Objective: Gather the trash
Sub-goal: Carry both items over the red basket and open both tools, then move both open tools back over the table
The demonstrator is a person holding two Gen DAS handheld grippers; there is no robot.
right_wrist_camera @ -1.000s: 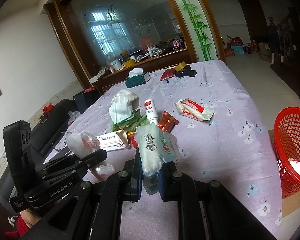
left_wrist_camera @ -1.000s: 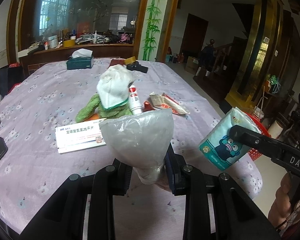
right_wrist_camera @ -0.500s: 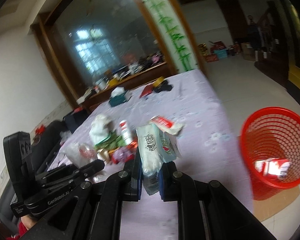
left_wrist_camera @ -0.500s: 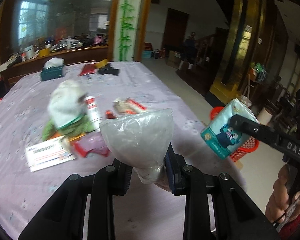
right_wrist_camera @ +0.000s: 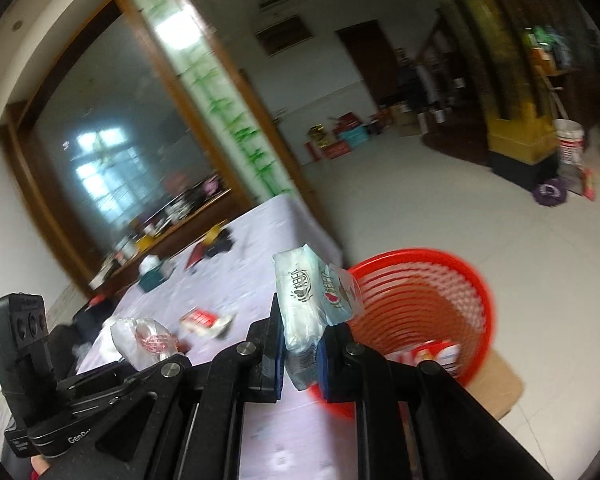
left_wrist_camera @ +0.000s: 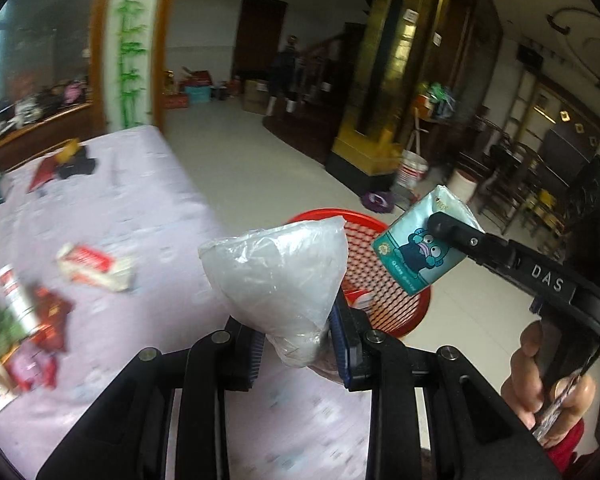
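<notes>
left claw (left_wrist_camera: 298,344) pinches plastic bag (left_wrist_camera: 278,276) — upright, flaring upward.

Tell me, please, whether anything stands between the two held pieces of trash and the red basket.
Nothing visible does. The left gripper holds the clear plastic bag and the right gripper the tissue pack; the red basket sits on the floor past the table edge, its mouth open with some trash already inside.

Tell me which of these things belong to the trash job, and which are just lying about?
In the job:
clear plastic bag, left gripper
tissue pack, right gripper
red basket

Lying about:
white bucket
purple bag
teal tissue box
</notes>
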